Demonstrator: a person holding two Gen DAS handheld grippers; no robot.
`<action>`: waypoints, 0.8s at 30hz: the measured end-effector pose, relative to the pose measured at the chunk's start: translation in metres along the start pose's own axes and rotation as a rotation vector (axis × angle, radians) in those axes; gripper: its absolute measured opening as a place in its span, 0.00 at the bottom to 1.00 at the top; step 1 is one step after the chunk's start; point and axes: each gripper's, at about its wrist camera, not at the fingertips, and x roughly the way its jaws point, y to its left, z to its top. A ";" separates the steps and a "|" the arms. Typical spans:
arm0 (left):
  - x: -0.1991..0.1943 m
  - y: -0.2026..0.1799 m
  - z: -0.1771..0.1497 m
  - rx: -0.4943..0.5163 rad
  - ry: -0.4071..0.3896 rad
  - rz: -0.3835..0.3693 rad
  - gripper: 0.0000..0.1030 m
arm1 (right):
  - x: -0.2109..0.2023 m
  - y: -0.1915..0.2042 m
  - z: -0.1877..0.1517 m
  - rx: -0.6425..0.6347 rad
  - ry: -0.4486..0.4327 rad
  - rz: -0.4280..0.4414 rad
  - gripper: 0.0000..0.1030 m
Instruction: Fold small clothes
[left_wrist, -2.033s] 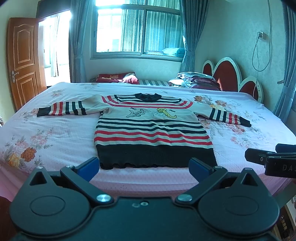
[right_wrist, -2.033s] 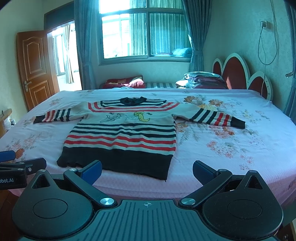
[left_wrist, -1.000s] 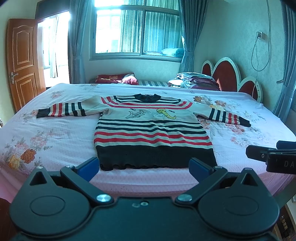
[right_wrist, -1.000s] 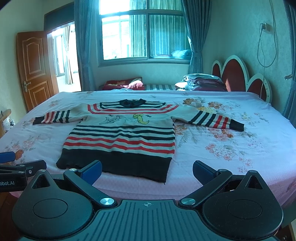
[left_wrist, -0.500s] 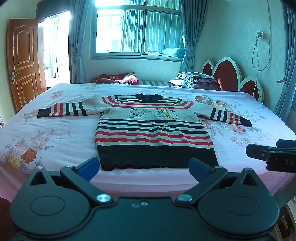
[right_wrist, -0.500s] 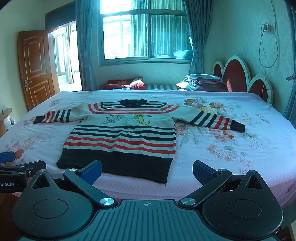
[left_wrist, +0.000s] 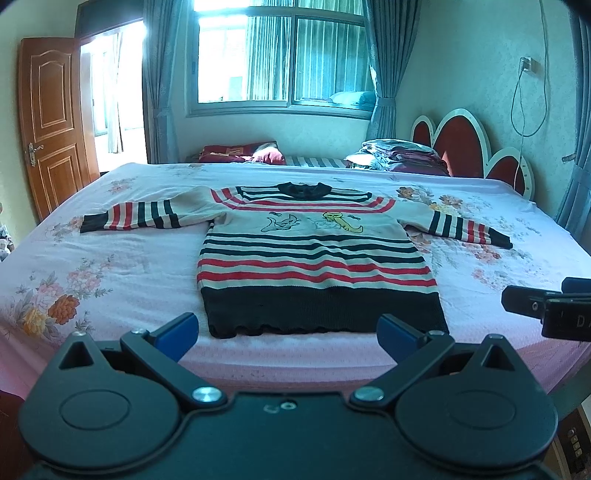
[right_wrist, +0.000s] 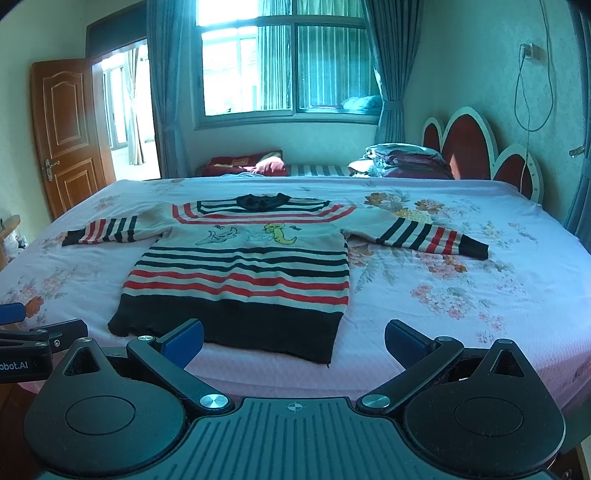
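Observation:
A small striped sweater (left_wrist: 314, 254) (right_wrist: 243, 266) in white, red and black lies flat on the bed, sleeves spread out to both sides, black hem nearest me. My left gripper (left_wrist: 288, 338) is open, held just short of the hem at the bed's near edge, holding nothing. My right gripper (right_wrist: 293, 343) is also open and empty, in front of the hem's right corner. Each gripper shows at the edge of the other's view: the right gripper (left_wrist: 546, 310), the left gripper (right_wrist: 33, 341).
The bed (left_wrist: 92, 273) has a pink floral sheet. Folded clothes (left_wrist: 399, 157) and red cushions (left_wrist: 240, 153) lie at its far side by the headboard (left_wrist: 465, 144). A wooden door (left_wrist: 51, 125) stands open at the left; a window with curtains is behind.
Both grippers have drifted slightly, so the sweater shifts a little in each view. Nothing on the bed has moved and both grippers stay open.

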 end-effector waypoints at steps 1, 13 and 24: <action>0.001 0.001 0.000 -0.002 0.001 -0.002 1.00 | 0.001 0.000 0.000 0.001 0.001 -0.001 1.00; 0.023 0.007 0.011 -0.007 0.014 -0.012 1.00 | 0.021 -0.002 0.008 0.018 0.006 -0.025 1.00; 0.072 0.006 0.039 0.028 0.021 -0.063 1.00 | 0.059 -0.014 0.028 0.059 -0.001 -0.096 1.00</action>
